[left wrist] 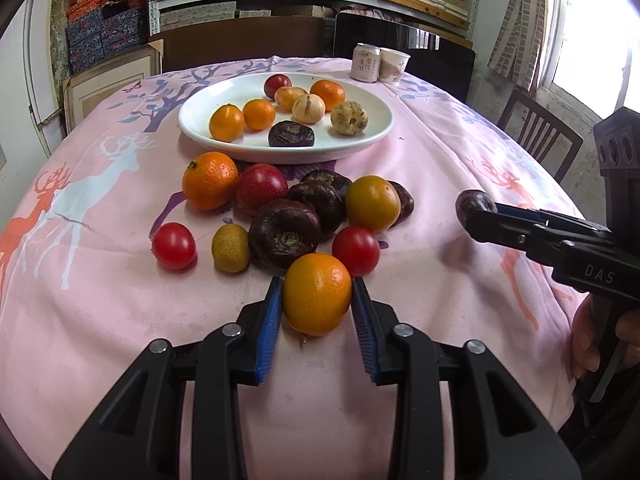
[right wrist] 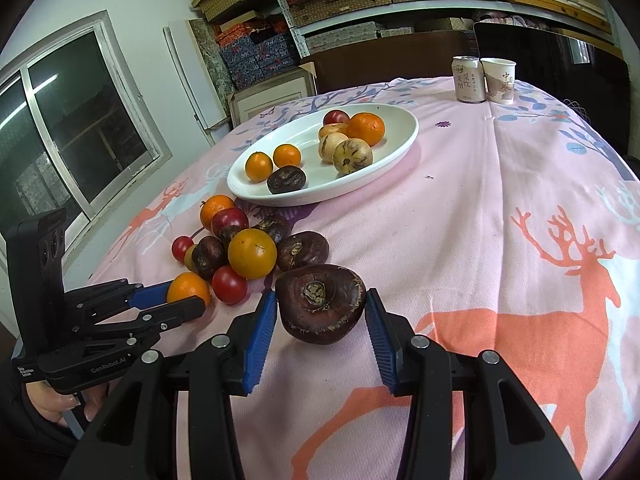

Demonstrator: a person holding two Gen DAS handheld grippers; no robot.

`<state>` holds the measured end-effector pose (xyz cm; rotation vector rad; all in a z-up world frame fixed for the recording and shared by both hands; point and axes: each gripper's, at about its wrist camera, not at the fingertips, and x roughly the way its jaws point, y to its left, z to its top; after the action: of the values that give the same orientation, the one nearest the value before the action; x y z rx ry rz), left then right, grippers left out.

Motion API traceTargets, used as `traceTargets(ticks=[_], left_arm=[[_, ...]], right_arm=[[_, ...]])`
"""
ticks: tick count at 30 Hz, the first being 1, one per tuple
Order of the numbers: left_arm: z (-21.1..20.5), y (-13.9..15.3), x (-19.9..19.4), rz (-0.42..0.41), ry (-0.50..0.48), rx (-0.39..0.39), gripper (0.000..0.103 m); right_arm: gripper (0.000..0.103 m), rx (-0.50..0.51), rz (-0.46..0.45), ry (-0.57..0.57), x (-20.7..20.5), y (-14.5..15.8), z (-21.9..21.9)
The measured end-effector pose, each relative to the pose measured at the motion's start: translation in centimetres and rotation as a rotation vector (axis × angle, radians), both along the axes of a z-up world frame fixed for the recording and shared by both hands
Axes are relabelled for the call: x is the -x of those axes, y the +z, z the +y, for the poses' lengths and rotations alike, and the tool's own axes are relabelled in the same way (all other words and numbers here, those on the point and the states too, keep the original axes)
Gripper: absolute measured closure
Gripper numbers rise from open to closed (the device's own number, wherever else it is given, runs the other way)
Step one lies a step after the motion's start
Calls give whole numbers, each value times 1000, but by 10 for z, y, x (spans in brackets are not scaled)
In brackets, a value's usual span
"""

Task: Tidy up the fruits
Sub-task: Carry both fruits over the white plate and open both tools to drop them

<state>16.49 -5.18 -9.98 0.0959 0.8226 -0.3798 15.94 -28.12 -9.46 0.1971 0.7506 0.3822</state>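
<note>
left gripper [left wrist: 317, 300] clamping orange [left wrist: 317, 294], right gripper [right wrist: 321, 312] clamping chestnut [right wrist: 320, 304]

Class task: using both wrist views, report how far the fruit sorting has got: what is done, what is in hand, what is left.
Done: the white plate already holds eight pieces. In hand: the left hand-held gripper is closed on an orange; the right hand-held gripper holds a dark water chestnut. Left: the loose pile on the pink tablecloth in front of the plate, about ten pieces.
</note>
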Motion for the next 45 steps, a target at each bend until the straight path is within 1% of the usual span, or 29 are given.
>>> traceTargets(ticks=[8,14,19,21,25,27,30,31,34,37,40,43,45], left_arm=[[15,13,7,-33,24,48,70],[24,28,7,-59,33,68,70],[29,45,1,-95,35,68,70],[33,54,-5,-109,34,72,70],[38,75,-24,-137,39,82,70],[37,85,-37,-160,38,68,70],[33,95,-65,-169,34,51,70],[31,96,-81,-164,36,50,70],[27,90,-123,-140,59,31,69],[30,74,-165,-86,99,25,69],[36,59,-194,-35,119,52,69],[33,45,-212,-6,118,57,69],[31,40,-221,4,114,53,69]], right_arm=[[57,-1,-3,-2,0,0,0],[57,-6,-11,-3,1,2,-1],[57,-39,24,-10,-3,5,-5],[57,-43,16,2,-3,15,-4],[57,-5,-95,27,-3,59,4],[57,15,-146,36,-9,79,7],[57,45,-195,30,-33,104,14],[57,48,-202,34,-46,110,17],[57,48,-188,33,-92,118,27],[57,39,-131,20,-146,109,40],[57,4,-53,24,-191,89,51],[57,-23,2,45,-221,71,64],[56,-28,21,63,-233,64,74]])
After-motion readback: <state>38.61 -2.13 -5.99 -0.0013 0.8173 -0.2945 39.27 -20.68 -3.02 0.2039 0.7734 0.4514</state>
